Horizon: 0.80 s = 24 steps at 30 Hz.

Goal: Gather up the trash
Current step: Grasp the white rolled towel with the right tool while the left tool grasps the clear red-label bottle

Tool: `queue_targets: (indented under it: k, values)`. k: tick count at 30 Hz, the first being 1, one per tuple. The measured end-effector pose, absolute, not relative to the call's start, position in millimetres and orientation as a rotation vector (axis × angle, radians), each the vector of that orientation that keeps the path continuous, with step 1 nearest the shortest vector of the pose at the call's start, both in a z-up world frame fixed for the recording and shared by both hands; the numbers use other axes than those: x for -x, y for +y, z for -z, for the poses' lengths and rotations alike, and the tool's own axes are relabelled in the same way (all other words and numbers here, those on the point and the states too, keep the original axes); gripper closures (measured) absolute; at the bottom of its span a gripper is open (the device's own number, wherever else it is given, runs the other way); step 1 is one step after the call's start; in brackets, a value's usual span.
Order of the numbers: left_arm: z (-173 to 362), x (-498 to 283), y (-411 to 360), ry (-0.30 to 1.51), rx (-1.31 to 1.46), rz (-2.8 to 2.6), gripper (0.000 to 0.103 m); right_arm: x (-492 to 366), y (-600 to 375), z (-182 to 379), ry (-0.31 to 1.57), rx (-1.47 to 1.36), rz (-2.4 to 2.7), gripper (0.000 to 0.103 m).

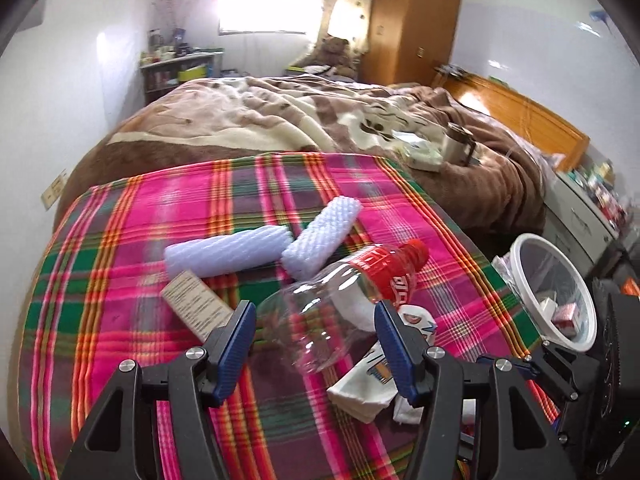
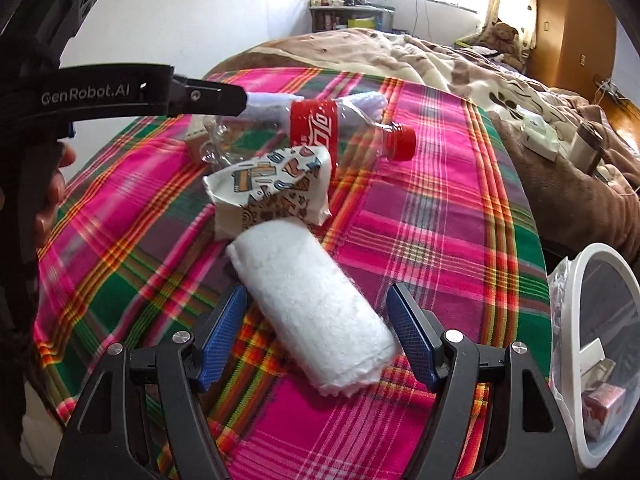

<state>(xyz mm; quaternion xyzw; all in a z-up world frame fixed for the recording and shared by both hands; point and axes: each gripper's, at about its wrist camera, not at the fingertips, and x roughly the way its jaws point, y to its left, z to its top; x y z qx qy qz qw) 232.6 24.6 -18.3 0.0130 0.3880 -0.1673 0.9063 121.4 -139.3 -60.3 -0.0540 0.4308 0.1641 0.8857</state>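
Observation:
A clear plastic bottle (image 1: 320, 300) with a red label and red cap lies on the pink plaid blanket (image 1: 120, 280). Its base end sits between the blue pads of my left gripper (image 1: 314, 312), which stands open around it. In the right wrist view the same bottle (image 2: 316, 128) rests behind a crushed patterned paper cup (image 2: 272, 188), and a finger (image 2: 208, 96) of the left gripper reaches in beside it. A white foam roll (image 2: 312, 312) lies slantwise between the pads of my right gripper (image 2: 318, 291), also open. Two white foam net sleeves (image 1: 228, 252) and a brown card box (image 1: 196, 304) lie beyond the bottle.
A white-rimmed bin (image 1: 520, 248) lined with a clear bag stands off the bed's right side, with small cartons inside; the right wrist view shows the bin (image 2: 576, 280) too. Further up the brown blanket (image 1: 240, 120) sit a mug (image 1: 456, 144) and a tissue pack. A hand (image 2: 52, 192) shows at the left.

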Motion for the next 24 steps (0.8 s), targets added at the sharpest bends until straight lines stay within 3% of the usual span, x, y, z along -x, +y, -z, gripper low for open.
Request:
queue_targets:
  k: [3, 13, 24]
  values:
    - [19.2, -240.7, 15.7, 0.81, -0.061, 0.375, 0.042, -120.8, -145.0, 61.7, 0.913, 0.096, -0.315, 0.029]
    - [28.6, -262.1, -14.6, 0.855, -0.184, 0.449, 0.042, -118.4, -155.2, 62.0, 0.916, 0.092, -0.258, 0.065]
    - [43.4, -272.0, -25.6, 0.906, -0.184, 0.495, 0.04, -122.3, -182.0, 59.8, 0.908, -0.01, -0.135, 0.069]
